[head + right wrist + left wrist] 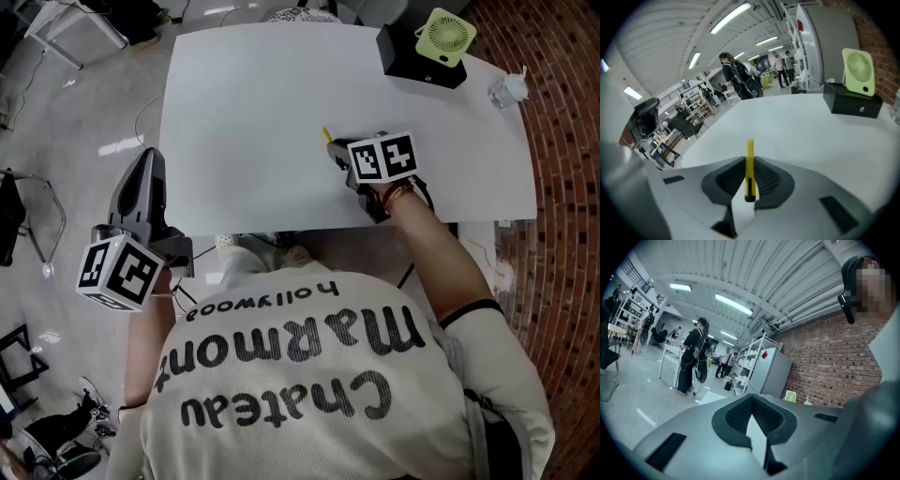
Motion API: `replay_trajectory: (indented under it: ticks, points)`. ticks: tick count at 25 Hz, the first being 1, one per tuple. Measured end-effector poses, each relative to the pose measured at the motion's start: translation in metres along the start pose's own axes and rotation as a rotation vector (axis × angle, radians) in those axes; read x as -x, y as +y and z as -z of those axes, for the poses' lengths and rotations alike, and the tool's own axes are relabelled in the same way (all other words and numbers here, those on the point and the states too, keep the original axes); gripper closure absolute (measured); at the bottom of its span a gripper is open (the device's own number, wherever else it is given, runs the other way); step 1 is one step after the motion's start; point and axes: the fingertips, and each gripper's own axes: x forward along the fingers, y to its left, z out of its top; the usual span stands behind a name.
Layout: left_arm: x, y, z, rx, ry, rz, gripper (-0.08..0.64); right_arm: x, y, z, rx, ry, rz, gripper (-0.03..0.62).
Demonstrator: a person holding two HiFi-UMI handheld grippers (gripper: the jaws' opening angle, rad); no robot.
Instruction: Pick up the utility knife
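Fingers [769,178] of the right gripper [750,161] pinch the yellow utility knife [749,171].
The knife is held over the white table [253,112]; the left gripper [753,398], beside the table's edge, has its fingers pressed together, empty.

A white rectangular table [262,103] with a smooth matte top stands with most of its surface bare. At its far right corner sits a low black box [408,54], a pale green square fan [445,36] upright on it. Near the right edge lies a small clear plastic object [506,90].
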Motion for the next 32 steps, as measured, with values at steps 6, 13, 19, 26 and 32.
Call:
replay_trajectory:
  ticks: [6, 13, 19, 26, 32]
  points:
    - [-0.010, -0.010, -0.001, -0.008, -0.006, 0.036, 0.560, 0.015, 0.054, -0.018, -0.073, -0.140, -0.123, 0.535]
    - [-0.018, -0.026, 0.000, -0.008, -0.009, 0.077, 0.560, 0.045, 0.104, -0.059, -0.069, -0.320, -0.242, 0.535]
    - [-0.022, -0.033, -0.015, -0.027, -0.049, 0.097, 0.560, 0.069, 0.135, -0.102, -0.093, -0.462, -0.333, 0.535]
    - [-0.028, -0.032, -0.032, -0.038, -0.058, 0.131, 0.560, 0.099, 0.154, -0.138, -0.115, -0.589, -0.360, 0.535]
    - [-0.039, -0.024, -0.046, -0.037, -0.071, 0.190, 0.560, 0.109, 0.173, -0.156, -0.092, -0.652, -0.334, 0.535]
